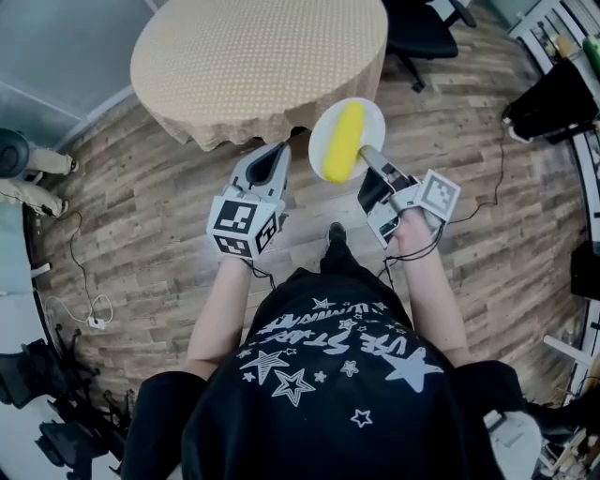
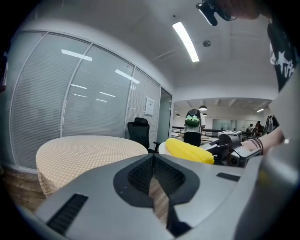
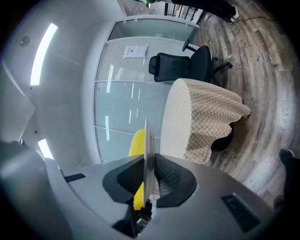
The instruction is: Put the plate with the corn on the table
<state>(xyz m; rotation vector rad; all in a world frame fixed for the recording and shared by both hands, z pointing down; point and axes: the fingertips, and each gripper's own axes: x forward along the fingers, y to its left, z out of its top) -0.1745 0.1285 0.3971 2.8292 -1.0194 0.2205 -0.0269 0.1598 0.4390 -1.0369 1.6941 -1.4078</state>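
Observation:
A white plate [image 1: 367,122] carries a yellow corn cob [image 1: 344,141] and hangs in the air just short of the round table [image 1: 253,56] with its beige cloth. My right gripper [image 1: 368,157] is shut on the plate's near rim. In the right gripper view the plate [image 3: 148,159] shows edge-on between the jaws, with the corn [image 3: 136,145] on its left side. My left gripper [image 1: 278,156] is shut and holds nothing, left of the plate. The left gripper view shows the corn [image 2: 188,151] and the table [image 2: 89,150] ahead.
A black office chair [image 1: 424,28] stands behind the table at the right. Cables [image 1: 84,281] run over the wooden floor at the left. Dark gear [image 1: 553,98] and a shelf sit at the right edge. A person's legs [image 1: 28,178] show far left.

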